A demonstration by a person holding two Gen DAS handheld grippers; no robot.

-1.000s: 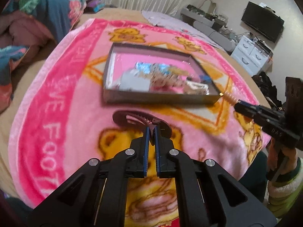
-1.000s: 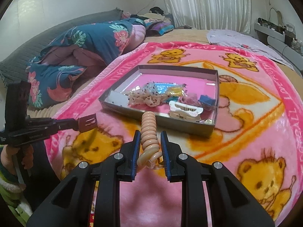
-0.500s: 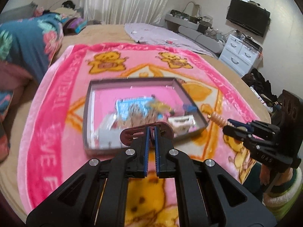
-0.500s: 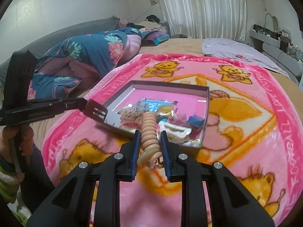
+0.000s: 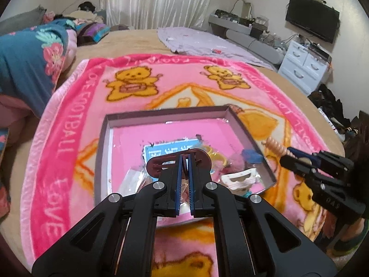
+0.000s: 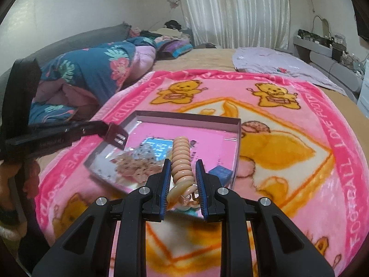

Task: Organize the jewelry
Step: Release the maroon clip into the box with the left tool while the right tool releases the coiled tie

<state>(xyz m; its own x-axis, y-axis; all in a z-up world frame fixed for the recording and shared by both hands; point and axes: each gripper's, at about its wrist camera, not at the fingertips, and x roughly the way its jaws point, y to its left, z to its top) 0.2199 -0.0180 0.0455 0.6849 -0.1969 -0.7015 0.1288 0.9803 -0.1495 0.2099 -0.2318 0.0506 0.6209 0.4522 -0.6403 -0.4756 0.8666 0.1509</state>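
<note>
A shallow grey box with a pink bottom lies on the pink bear blanket and holds several accessories, among them a blue card and a white clip. My left gripper is shut on a dark maroon hair clip and holds it over the box's near half; the clip also shows in the right wrist view. My right gripper is shut on a peach spiral hair tie above the box's near right corner; the tie also shows in the left wrist view.
The pink bear blanket covers a bed. A blue floral quilt is heaped at the left. A lilac cloth lies at the far side. White drawers and a wall TV stand at the right.
Both grippers have risen and moved forward over the box, each keeping its item. The maroon clip has been lifted off the blanket to above the box's contents.
</note>
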